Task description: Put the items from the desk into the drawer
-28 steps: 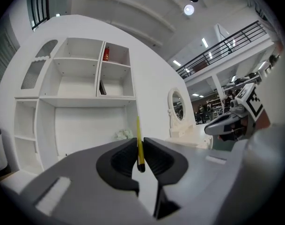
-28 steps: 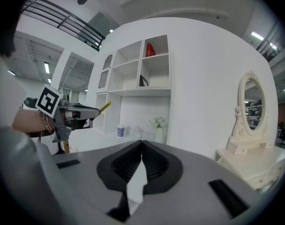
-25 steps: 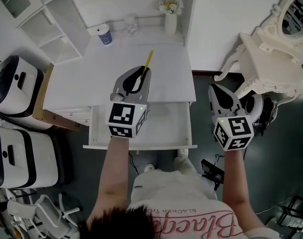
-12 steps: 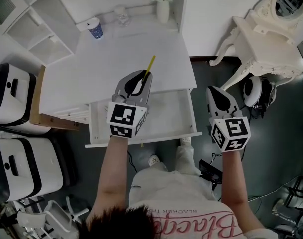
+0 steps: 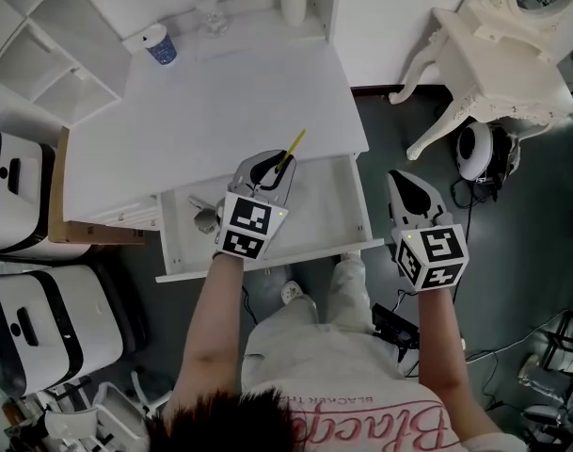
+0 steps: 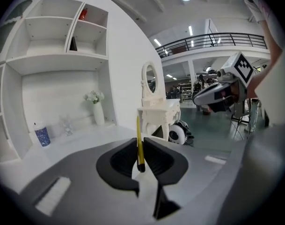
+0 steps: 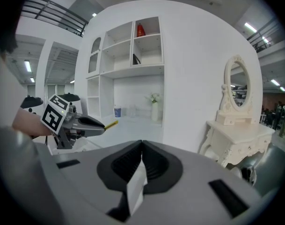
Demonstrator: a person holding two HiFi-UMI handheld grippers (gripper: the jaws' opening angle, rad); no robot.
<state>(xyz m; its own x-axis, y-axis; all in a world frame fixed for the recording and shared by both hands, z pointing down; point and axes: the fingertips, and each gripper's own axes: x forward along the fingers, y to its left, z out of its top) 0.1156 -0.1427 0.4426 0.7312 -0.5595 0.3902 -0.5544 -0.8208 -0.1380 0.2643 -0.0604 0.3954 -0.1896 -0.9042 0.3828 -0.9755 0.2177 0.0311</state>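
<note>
my left hand-held gripper (image 5: 270, 168) is clamped on a yellow pencil (image 5: 293, 147), jaws nearly together with only the pencil between them, and it hangs over the open drawer (image 5: 328, 217) at the 6 o'clock edge of the white bench (image 5: 220, 111), the pencil's free end pointing toward 1 o'clock. my right hand-held gripper (image 5: 402, 179) sits at the drawer's 3 o'clock, clear of it, jaws pressed together on nothing. a blue cup (image 5: 161, 47) stands at the bench's 11 o'clock corner.

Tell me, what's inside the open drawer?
A small grey thing lies near the left end of the drawer; I can't tell what it is. The right side looks bare. The left gripper, holding a yellow pencil, covers the middle.
</note>
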